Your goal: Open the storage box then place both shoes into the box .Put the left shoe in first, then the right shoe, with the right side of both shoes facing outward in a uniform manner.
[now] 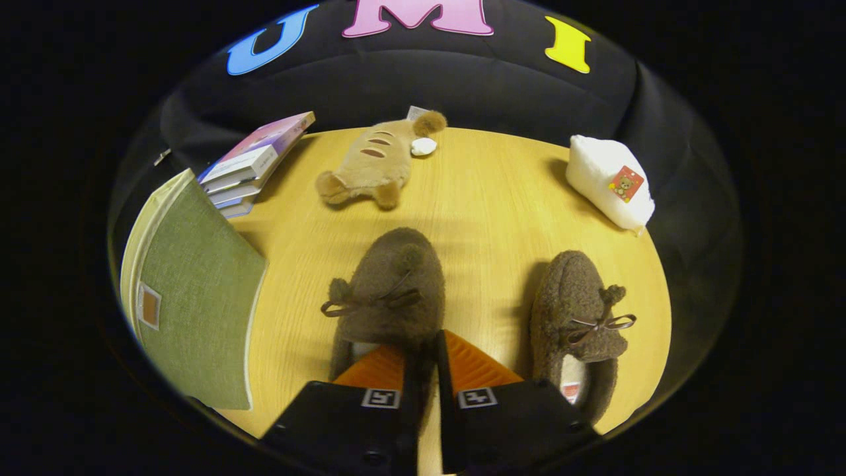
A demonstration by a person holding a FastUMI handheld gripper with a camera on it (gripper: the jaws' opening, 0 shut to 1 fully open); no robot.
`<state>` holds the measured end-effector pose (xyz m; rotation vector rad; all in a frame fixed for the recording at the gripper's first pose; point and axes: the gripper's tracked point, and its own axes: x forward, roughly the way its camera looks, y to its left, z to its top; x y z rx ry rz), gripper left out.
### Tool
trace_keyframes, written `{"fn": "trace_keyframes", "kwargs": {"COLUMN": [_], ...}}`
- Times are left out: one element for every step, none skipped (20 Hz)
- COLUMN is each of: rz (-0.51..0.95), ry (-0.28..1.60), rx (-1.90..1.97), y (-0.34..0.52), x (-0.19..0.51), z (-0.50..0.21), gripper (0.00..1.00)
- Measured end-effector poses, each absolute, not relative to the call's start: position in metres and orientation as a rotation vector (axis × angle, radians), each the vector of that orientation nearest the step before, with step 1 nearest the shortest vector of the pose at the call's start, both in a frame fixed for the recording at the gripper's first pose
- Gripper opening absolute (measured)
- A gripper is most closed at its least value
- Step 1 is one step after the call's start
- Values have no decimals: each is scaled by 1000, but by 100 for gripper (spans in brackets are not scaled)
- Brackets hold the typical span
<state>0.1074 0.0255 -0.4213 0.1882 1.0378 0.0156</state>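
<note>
I have the gripper at the heel of the nearer shoe, fingers close together with only a thin gap, seemingly pinching its back rim, though I can't tell if both press on it. The other shoe sits toward the bench's right edge. The storage box, with its green lid, stands at the left edge, apparently open. Neither shoe is in it, so I judge both placements remain.

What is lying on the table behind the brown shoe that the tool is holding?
Beyond the shoe, held at its heel rim by the tool, lies a tan plush toy with a small white object beside it. The table under the toy is covered.
</note>
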Motion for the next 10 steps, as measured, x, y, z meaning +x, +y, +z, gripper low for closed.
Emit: {"fn": "trace_keyframes", "kwargs": {"rz": [13, 9, 12, 15, 19, 21, 24, 29, 30, 29], "ry": [1037, 1033, 1028, 1020, 1019, 1017, 1013, 1005, 995, 987], "rx": [218, 241, 252, 248, 239, 238, 243, 252, 257, 255], "y": [29, 29, 29, 28, 28, 29, 30, 32, 32, 32], "x": [107, 106, 106, 104, 103, 100, 99, 98, 98, 98], "z": [-419, -416, -413, -410, -408, -405, -402, -397, -394, -392], "gripper": [9, 6, 6, 6, 6, 6, 6, 6, 6, 5]}}
